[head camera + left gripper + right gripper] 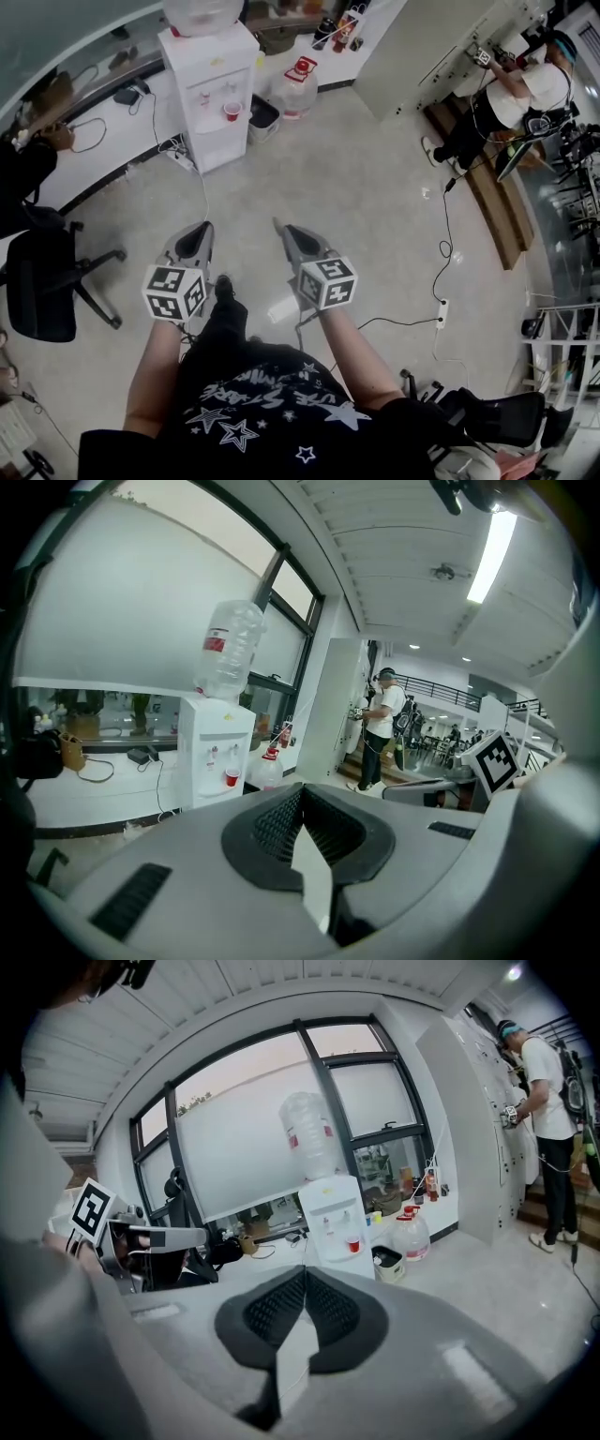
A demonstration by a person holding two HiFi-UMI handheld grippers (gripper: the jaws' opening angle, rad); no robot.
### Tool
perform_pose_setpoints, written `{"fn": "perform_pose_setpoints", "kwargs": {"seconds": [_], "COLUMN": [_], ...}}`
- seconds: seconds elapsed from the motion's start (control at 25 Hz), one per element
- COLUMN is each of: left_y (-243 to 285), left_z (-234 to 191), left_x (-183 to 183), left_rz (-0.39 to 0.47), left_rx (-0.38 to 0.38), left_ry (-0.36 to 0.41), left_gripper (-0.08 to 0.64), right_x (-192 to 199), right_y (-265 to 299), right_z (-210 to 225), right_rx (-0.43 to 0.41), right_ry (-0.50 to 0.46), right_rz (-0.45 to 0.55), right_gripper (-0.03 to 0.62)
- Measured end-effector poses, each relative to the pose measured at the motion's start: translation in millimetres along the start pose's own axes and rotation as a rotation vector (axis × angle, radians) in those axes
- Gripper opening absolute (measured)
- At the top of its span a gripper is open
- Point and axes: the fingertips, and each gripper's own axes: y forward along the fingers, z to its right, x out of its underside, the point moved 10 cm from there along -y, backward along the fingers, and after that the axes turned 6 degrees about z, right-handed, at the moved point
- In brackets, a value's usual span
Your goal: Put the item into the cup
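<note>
My left gripper [206, 228] and right gripper [279, 227] hang side by side above the floor [375, 187]. Each has its jaws pressed together with nothing between them. The red cup [232, 112] stands in the alcove of the white water dispenser [211, 66], well ahead of both jaw tips.

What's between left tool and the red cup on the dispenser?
Head view: just floor, with a white cable and power strip at the foot of the water dispenser holding the red cup.
</note>
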Motion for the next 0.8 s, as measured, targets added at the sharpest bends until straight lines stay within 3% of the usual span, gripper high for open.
{"fn": "perform_pose_setpoints", "kwargs": {"seconds": [0.44, 0.8], "left_y": [68, 107], "left_z": [-94, -149], "left_x": [-41, -53], "left_rz": [-0.046, -0.059], "left_rx": [0.021, 0.044], "left_ry": [-0.045, -0.080], "left_gripper": [0.008, 0.008], "right_x": [-52, -64], "right_y": [110, 176], "right_z": [13, 16], "right_rx": [0.047, 0.064], "right_ry": [0.008, 0.022], "right_rz": [-0.022, -0.054], "right_gripper": [0.002, 0.002]}}
